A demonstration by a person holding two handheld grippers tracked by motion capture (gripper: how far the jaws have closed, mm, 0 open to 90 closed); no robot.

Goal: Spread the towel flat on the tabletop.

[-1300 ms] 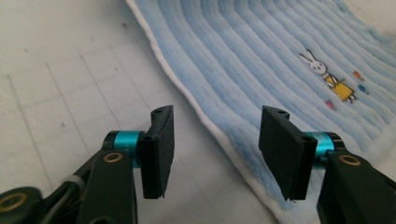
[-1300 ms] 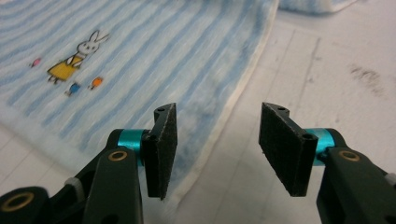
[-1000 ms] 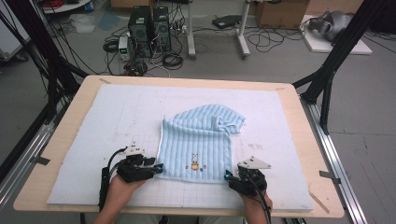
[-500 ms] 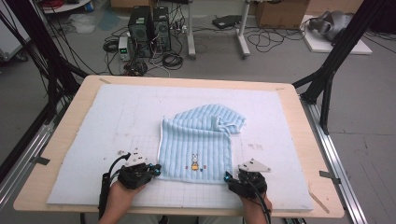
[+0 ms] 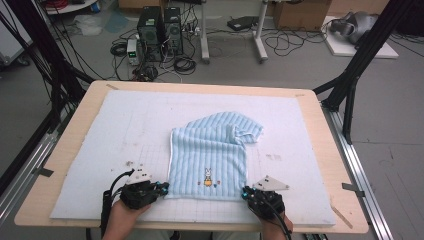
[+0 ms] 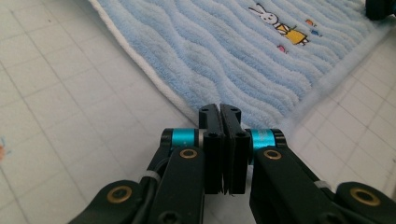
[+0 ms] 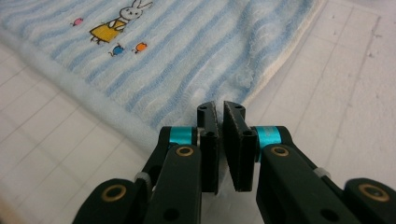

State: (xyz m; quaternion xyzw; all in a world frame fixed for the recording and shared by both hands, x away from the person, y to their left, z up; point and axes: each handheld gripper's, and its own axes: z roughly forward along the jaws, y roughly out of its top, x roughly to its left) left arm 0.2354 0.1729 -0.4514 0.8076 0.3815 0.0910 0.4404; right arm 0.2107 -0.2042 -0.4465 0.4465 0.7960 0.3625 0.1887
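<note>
Lab or test room: black computer towers [image 5: 159, 26] and tangled black cables [image 5: 182, 62] sat on grey floor beyond the wooden bench [image 5: 306, 107]; black frame struts [image 5: 362, 55].

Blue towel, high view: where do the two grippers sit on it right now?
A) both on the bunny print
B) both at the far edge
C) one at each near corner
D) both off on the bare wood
C: the left gripper is at the near-left corner of the blue towel, the right gripper at its near-right corner, both clamped shut.
</note>
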